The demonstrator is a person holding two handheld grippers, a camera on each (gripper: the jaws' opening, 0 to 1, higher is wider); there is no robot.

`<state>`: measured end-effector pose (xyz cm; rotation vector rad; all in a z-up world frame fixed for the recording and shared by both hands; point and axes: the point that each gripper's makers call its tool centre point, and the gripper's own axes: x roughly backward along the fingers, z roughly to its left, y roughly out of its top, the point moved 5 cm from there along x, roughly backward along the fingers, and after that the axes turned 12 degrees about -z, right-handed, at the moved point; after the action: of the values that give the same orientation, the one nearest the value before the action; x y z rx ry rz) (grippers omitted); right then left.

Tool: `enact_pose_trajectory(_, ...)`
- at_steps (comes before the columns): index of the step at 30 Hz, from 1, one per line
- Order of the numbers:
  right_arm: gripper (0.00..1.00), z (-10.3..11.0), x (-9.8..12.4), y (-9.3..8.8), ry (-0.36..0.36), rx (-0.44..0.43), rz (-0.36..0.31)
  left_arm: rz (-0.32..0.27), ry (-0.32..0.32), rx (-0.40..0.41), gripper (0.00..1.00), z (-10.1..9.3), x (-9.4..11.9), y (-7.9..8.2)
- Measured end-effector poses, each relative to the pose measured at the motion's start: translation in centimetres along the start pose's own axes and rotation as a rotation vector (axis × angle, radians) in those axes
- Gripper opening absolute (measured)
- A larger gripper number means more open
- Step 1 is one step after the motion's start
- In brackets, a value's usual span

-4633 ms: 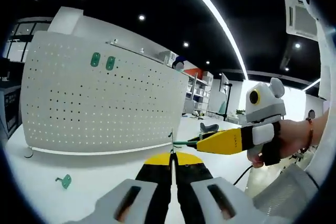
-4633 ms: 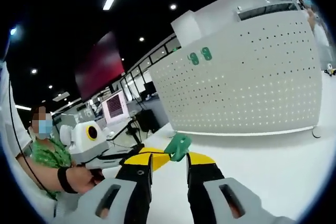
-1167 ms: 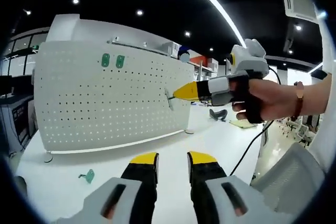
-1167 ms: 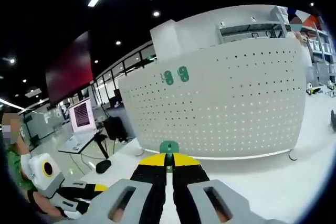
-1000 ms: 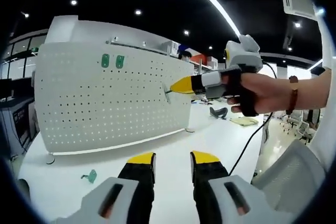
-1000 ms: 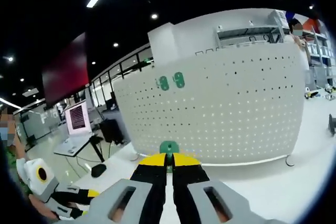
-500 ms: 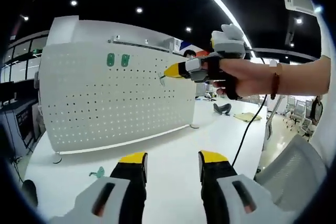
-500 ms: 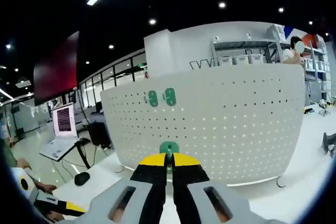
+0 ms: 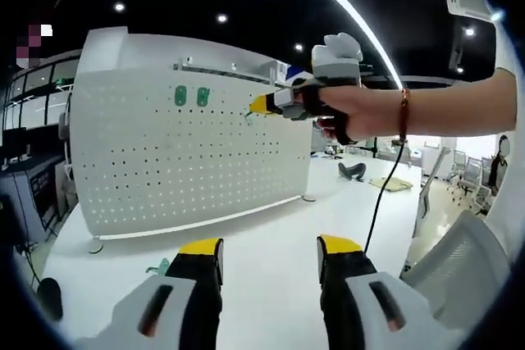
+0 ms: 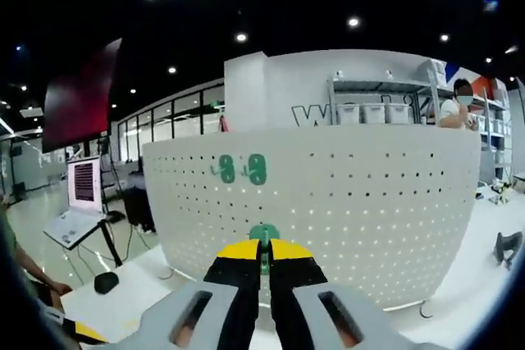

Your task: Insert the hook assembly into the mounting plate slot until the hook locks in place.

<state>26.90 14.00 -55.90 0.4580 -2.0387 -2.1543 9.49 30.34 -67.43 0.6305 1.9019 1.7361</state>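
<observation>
Right gripper view: the right gripper [image 10: 263, 261] has its fingers clamped on the green hook [image 10: 263, 234], held just before the white perforated mounting plate [image 10: 369, 211] — two green hooks [image 10: 242, 168] already hang there. Left gripper view: the left gripper [image 9: 269, 258] fingers stand wide apart, holding nothing, above the white desk [image 9: 262, 239], with another green hook [image 9: 157, 267] lying on it.

Left gripper [image 9: 269, 250] jaws apart — right gripper [image 10: 263, 248] jaws pinched, raised.
</observation>
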Motion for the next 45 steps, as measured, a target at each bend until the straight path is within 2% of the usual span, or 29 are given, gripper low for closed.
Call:
enact_pose_trajectory(16,0.01,-1.4,-1.7,1.9,-0.057,0.063,-0.120,0.004,0.006,0.026,0.45,0.2,0.3,-0.6)
enact_pose_trajectory(19,0.01,-1.5,-2.2,2.4,-0.060,0.044,-0.145,0.002,0.004,0.026,0.45,0.1,0.1,-0.6)
enact_pose_trajectory(45,0.01,-2.0,-5.7,4.9,-0.072,0.062,-0.192,0.008,0.024,0.023,0.44,0.7,0.6,-0.6)
